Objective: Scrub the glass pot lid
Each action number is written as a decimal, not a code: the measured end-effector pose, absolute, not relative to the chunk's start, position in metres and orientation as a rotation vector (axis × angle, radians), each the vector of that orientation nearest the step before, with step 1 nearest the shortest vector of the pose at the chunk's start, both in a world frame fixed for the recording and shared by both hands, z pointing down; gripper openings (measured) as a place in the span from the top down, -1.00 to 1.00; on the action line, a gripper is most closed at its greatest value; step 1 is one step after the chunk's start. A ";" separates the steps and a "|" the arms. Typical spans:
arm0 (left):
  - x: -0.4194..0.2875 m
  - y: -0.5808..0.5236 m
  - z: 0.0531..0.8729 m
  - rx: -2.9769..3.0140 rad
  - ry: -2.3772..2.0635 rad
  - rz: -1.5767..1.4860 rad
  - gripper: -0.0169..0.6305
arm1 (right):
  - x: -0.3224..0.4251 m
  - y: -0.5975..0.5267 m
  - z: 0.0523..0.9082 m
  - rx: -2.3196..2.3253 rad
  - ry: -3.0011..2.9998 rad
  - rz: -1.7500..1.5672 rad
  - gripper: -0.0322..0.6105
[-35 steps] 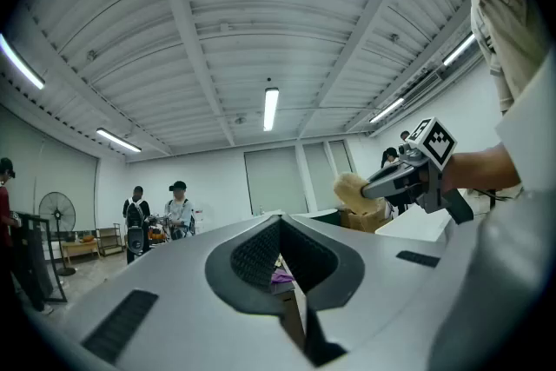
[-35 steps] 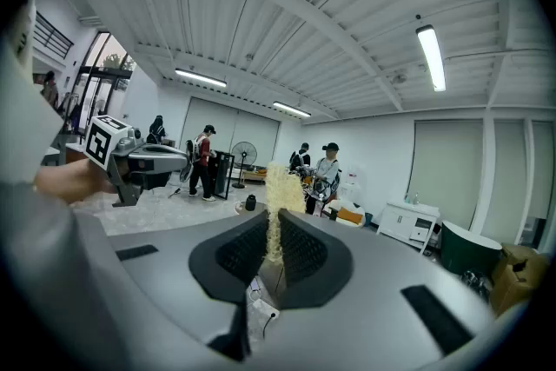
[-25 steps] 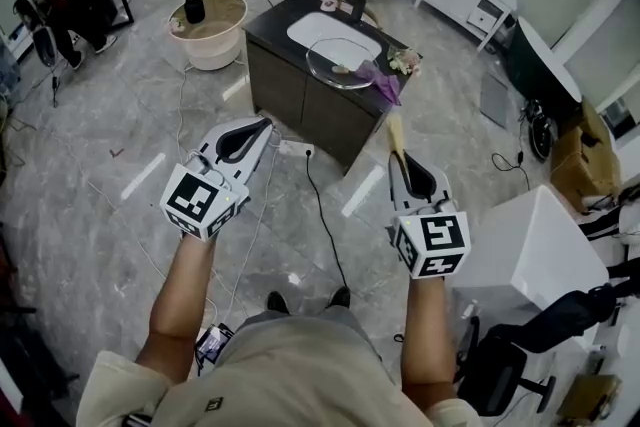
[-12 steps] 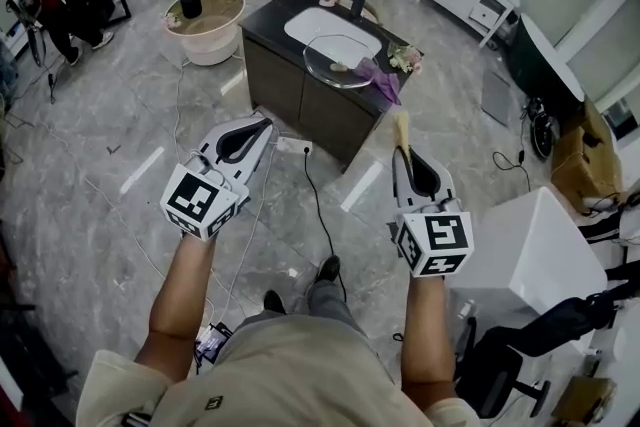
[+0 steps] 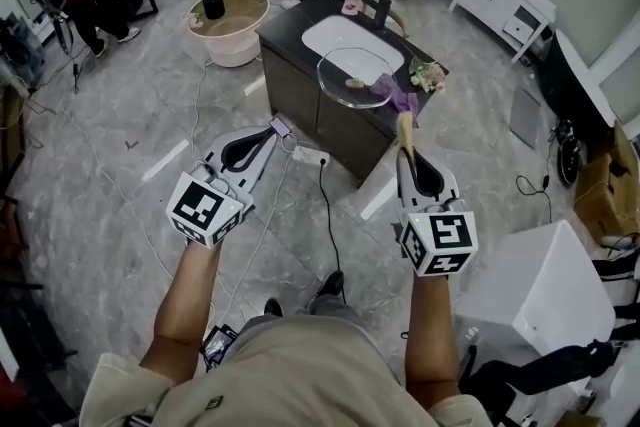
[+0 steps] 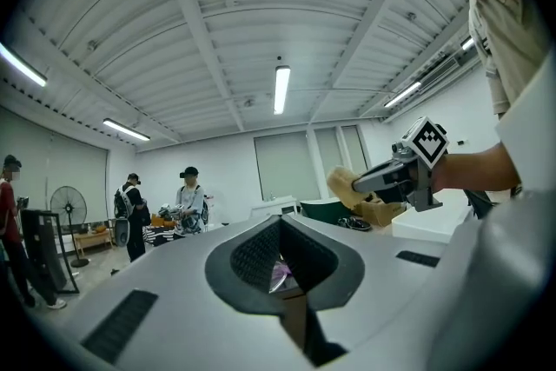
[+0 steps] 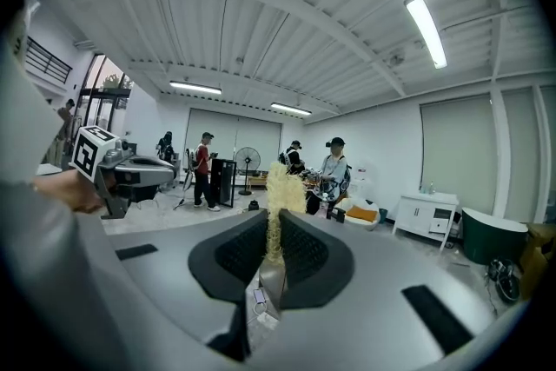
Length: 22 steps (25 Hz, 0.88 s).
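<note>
The glass pot lid (image 5: 358,75) lies across the white basin of a dark sink cabinet (image 5: 296,80), ahead of both grippers and well out of their reach. My right gripper (image 5: 404,143) is shut on a yellow scrubbing sponge (image 5: 403,126), which sticks up past its fingertips. The right gripper view shows that sponge (image 7: 278,185) pinched between the jaws (image 7: 274,226). My left gripper (image 5: 275,129) is shut with nothing in it, its jaws meeting in the left gripper view (image 6: 281,221). Both are held at waist height over the floor.
A purple cloth (image 5: 401,99) and a small flower bunch (image 5: 430,73) sit on the counter's right end. A beige tub (image 5: 232,23) stands left of the cabinet. A power strip and cable (image 5: 312,156) lie on the floor. A white box (image 5: 535,290) is at my right. Several people stand behind.
The person has stepped forward, so the sink cabinet and lid sit lower and nearer in the head view. Both grippers keep their pose; the sponge stays held.
</note>
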State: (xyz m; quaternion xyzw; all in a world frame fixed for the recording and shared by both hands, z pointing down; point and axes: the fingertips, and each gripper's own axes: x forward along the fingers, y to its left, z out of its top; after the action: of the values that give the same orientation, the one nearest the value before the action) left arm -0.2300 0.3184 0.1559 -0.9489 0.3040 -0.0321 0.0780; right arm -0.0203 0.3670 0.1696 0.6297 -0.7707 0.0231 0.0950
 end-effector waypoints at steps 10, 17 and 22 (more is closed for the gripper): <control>-0.191 0.284 0.158 -2.813 1.019 -0.131 0.91 | 0.020 0.313 0.171 1.774 -2.371 0.081 0.78; -0.166 0.269 0.156 -2.789 1.067 -0.160 0.91 | 0.046 0.290 0.172 1.740 -2.421 0.095 0.78; -0.149 0.260 0.159 -2.791 1.060 -0.175 0.91 | 0.064 0.282 0.175 1.752 -2.424 0.110 0.78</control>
State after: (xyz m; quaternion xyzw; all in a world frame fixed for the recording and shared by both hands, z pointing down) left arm -0.1490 0.2598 0.1589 -0.9306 0.3534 -0.0584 0.0757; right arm 0.0640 0.2822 0.1753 0.5837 -0.8077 0.0366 0.0745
